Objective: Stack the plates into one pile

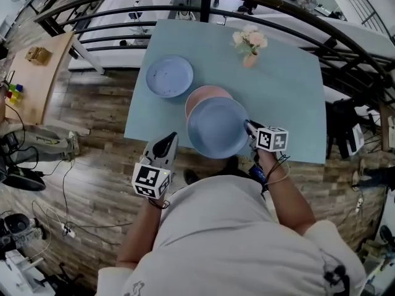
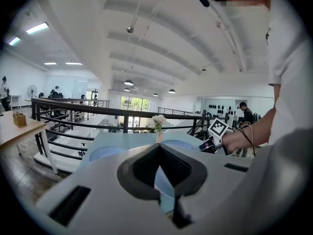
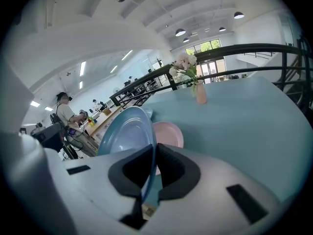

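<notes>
Tabletop point(image 1: 290, 91) is pale blue-green and carries all three plates. The biggest, the large blue plate point(image 1: 216, 127), sits at the near edge. My right claw point(image 1: 250, 128) is clamped narrow on its right rim, with the rim running straight between the pads in the right gripper view. It overlaps the near part of the pink plate point(image 1: 207, 95), which lies flat just behind and under it. I can't tell whether the two are touching or the blue one is held clear. My read is that I'm mid-placement, with the big plate going onto the pink one. The next move calls for centring it over the pink plate, levelling it, lowering until it seats, then letting go. The blue one looks wider than the pink, so there's an overhang risk and it could rock if it lands off-centre. The small blue plate point(image 1: 169, 76) is well apart at the far left of the tabletop, not yet in any pile, so it comes after. The flower vase point(image 1: 250, 48) stands at the far side, clear of the path between plates. My left claw point(image 1: 165, 145) is closed on nothing, hanging off the near-left edge of the tabletop, out of the way. Nothing blocks the drop.
</notes>
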`<state>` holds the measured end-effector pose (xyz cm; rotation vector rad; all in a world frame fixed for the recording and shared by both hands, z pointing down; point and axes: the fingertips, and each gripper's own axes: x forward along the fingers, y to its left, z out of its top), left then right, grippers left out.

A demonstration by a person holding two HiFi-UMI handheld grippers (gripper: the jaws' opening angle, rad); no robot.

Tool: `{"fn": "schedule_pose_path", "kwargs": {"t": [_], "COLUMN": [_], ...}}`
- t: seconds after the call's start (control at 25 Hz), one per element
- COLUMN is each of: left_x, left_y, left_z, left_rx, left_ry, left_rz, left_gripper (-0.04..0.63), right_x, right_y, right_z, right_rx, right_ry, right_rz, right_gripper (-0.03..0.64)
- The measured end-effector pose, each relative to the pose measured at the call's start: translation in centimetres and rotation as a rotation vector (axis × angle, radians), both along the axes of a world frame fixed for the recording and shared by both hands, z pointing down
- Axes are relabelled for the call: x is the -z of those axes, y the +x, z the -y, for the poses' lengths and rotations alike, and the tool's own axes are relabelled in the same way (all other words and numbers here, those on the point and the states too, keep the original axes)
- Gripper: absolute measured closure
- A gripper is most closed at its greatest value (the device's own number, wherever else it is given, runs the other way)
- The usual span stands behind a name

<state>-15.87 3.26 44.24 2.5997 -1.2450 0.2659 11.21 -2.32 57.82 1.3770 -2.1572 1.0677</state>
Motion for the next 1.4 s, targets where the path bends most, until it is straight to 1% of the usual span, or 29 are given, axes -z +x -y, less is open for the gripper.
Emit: {"fn": "schedule_pose_path", "kwargs": {"t": [0.24, 0.52, 0.92, 1.12, 1.4], "left_x": [-0.9, -2.2, -4.7, -6.1, -7.1], "left_y": [-0.9, -1.0, 1.9, 2.4, 2.8], "left_z": [-0.2, 1.6, 4.7, 5.9, 8.5], "left_rx": [0.012, 0.031, 0.053, 0.07, 0.09], "left_ry": [-0.026, -0.069, -0.146, -0.19, -0.216], "left_rz": [-0.008, -0.009, 0.014, 0.022, 0.045], "left_gripper": [0.591, 0.591, 0.591, 0.591, 0.591], "right_x": [-0.8, -2.4, -6.1, -8.1, -9.6], "right_y": [-1.4, -2.1, -0.2, 0.3, 0.4], "right_z": [0.0, 2.1, 5.1, 6.5, 8.5], "right_rx": [0.028, 0.049, 0.071, 0.074, 0.066], "right_ry": [-0.021, -0.058, -0.15, -0.197, -0.242], "right_rz": [-0.009, 0.001, 0.047, 0.058, 0.092], "right_gripper": [0.592, 0.592, 0.589, 0.586, 0.581]}}
